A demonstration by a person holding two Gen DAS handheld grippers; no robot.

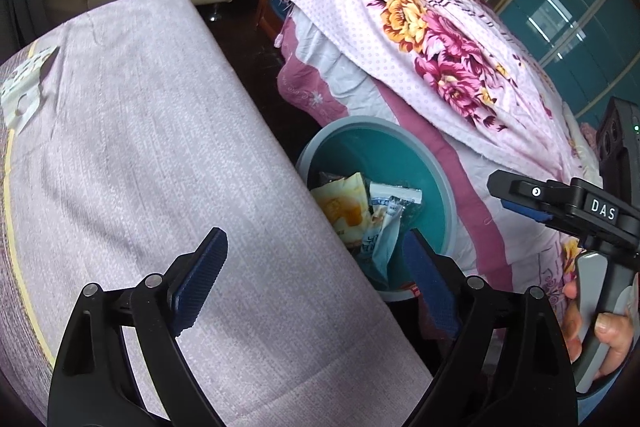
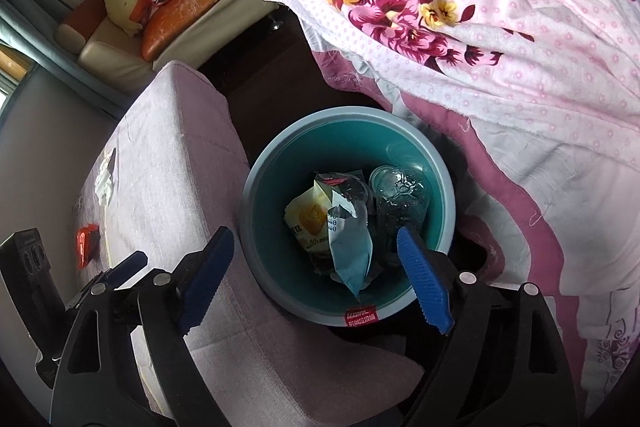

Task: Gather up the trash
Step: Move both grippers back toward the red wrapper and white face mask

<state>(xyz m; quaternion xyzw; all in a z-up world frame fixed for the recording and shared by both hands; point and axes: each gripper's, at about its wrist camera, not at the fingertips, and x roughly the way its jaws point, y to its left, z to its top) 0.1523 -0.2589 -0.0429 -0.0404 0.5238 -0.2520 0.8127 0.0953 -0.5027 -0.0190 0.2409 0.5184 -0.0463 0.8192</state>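
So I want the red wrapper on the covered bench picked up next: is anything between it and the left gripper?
Nothing visible. In the right wrist view the red wrapper lies on bare bench cover, just beyond the open, empty left gripper. The left wrist view does not show it.

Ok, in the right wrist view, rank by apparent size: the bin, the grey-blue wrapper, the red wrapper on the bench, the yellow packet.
1. Bin, by far the largest.
2. Grey-blue wrapper.
3. Yellow packet, close to the grey-blue one and partly covered, so that order is unsure.
4. Red wrapper, smallest, though it lies farther off on the bench.
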